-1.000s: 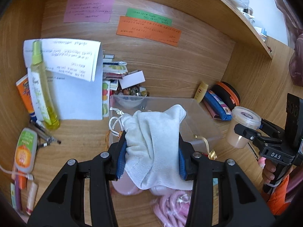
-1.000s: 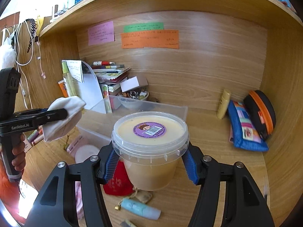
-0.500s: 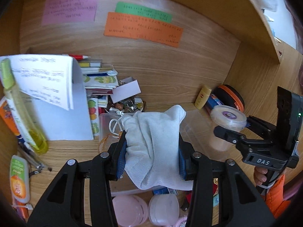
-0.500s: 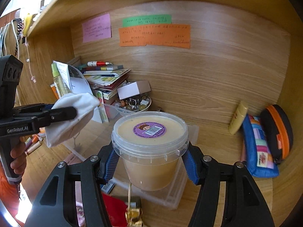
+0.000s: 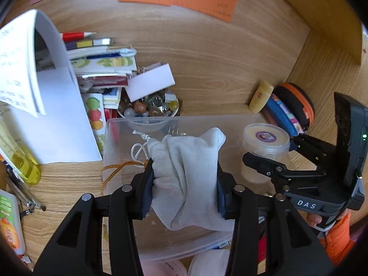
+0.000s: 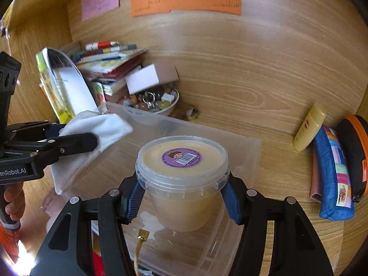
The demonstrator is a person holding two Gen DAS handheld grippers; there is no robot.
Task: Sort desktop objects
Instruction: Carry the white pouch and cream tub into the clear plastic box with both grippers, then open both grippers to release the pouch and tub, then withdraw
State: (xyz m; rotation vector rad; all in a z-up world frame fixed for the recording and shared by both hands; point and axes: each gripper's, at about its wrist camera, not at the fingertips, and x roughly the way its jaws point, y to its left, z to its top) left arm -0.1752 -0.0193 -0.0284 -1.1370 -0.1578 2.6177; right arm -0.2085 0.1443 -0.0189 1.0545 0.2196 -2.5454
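Note:
My left gripper is shut on a white cloth pouch with a drawstring, held over the left part of a clear plastic bin. My right gripper is shut on a clear lidded tub of beige paste with a purple sticker, held over the bin's right part. The tub and right gripper show at right in the left wrist view. The pouch and left gripper show at left in the right wrist view.
Behind the bin stand a bowl of trinkets, a stack of books and a white box. A yellow tube, a blue pencil case and an orange-rimmed case lie at right. A yellow spray bottle is at left.
Both grippers have moved forward and down with their loads, from in front of the bin to over its inside. The grips have not changed.

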